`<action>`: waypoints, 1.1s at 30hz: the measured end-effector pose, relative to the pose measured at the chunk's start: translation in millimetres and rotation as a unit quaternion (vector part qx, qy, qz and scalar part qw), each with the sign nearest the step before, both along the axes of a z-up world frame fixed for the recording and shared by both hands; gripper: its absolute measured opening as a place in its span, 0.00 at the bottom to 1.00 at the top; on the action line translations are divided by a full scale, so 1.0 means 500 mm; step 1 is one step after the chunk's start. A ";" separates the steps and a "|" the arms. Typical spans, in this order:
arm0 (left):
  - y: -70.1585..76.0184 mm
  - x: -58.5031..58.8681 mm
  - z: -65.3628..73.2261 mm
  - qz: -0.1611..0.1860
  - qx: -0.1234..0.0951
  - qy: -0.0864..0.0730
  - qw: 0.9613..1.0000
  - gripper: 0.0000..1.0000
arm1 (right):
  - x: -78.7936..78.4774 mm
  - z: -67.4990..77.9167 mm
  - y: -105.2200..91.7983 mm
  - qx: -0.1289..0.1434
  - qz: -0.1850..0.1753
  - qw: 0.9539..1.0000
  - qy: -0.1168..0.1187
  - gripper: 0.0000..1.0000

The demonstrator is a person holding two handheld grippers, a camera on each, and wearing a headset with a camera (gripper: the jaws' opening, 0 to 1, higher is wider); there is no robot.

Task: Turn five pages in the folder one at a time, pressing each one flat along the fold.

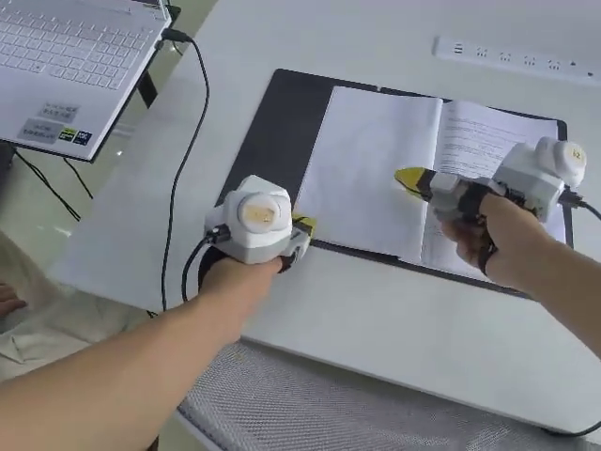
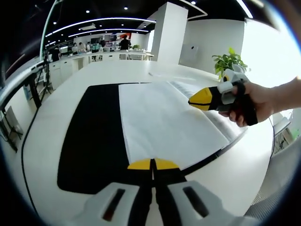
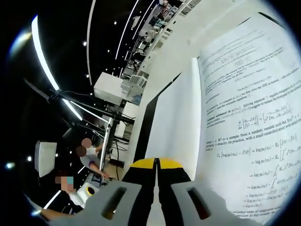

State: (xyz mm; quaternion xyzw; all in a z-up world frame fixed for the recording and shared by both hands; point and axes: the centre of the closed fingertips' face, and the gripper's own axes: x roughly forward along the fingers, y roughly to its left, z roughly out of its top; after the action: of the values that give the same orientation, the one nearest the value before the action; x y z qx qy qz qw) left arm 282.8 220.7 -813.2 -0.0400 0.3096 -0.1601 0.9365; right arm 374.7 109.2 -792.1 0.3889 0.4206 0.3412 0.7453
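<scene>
The folder lies open on the white table, its black cover [image 1: 272, 132] spread to the left. A blank white page [image 1: 371, 169] lies on the left and a printed page [image 1: 484, 141] on the right. My right gripper [image 1: 406, 178] is shut, its yellow tip resting on the blank page just left of the fold. Its own view has the shut tips [image 3: 156, 163] over the blank page [image 3: 176, 122], beside the printed page [image 3: 249, 117]. My left gripper [image 1: 302, 225] is shut at the folder's near edge, its tips [image 2: 153, 164] at the blank page's near corner [image 2: 160, 117].
A laptop [image 1: 66, 56] stands at the far left, and a black cable [image 1: 183, 141] runs from it down the table. A white power strip [image 1: 516, 58] lies behind the folder. A mesh chair seat [image 1: 329, 404] sits below the table's near edge.
</scene>
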 end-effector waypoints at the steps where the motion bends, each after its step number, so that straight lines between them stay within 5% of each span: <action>1: 0.001 0.003 -0.002 0.003 -0.002 0.000 1.000 0.00 | 0.004 -0.004 -0.006 -0.003 -0.002 1.000 0.004 0.00; 10: 0.004 0.008 -0.007 0.015 -0.002 0.002 1.000 0.00 | 0.032 -0.015 -0.026 -0.003 -0.009 0.999 0.040 0.00; 12: 0.004 0.009 -0.008 0.016 -0.001 0.001 1.000 0.00 | 0.039 -0.015 -0.024 0.012 -0.009 0.998 0.061 0.00; 19: 0.003 0.010 -0.008 0.017 0.002 0.000 1.000 0.00 | 0.085 -0.016 -0.028 0.039 -0.029 0.996 0.079 0.00; 33: 0.002 0.009 -0.006 0.021 0.003 0.000 1.000 0.00 | 0.224 -0.020 -0.047 0.041 -0.091 0.994 0.048 0.00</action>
State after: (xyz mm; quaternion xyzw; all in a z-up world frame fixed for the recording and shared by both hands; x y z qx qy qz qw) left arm 287.3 221.6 -816.3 -0.0438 0.3090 -0.1390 0.9398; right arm 486.5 86.0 -802.1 0.4720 0.4044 0.2694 0.7356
